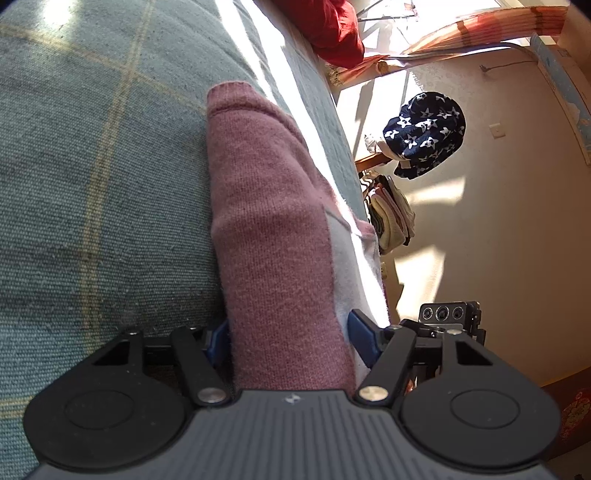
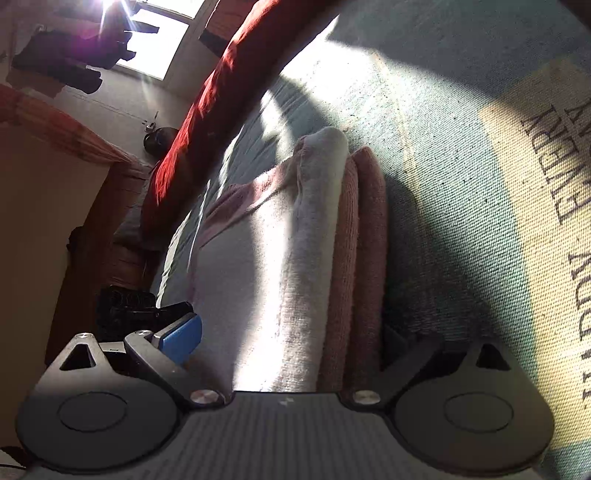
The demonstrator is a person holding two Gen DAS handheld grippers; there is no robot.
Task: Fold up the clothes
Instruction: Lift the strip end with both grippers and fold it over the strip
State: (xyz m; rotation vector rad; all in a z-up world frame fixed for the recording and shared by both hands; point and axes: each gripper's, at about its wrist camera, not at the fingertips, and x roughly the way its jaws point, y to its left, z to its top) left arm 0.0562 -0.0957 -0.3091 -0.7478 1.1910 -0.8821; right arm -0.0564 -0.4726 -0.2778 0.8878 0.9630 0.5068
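Left wrist view: teal checked bedspread (image 1: 92, 166) fills most of frame; folded pink-and-white sweater (image 1: 273, 229) lies on it near the bed's edge, several layers stacked. Red blanket (image 1: 332, 29) sits past the sweater's far end, clothes pile (image 1: 391, 218) beyond the bed edge.

Sweater reads as soft, light knit, floppy, not slippery; layers will slump unless pinched together, so grab the full stack at its thick end.

Left gripper (image 1: 291, 339) low, aimed along the sweater's length, blue pads spread wide either side of the stack, pinch not certain. Right gripper (image 2: 291, 332) likewise low at the sweater (image 2: 317, 240), jaws wide around the layers; right-hand pad is hidden in shadow.
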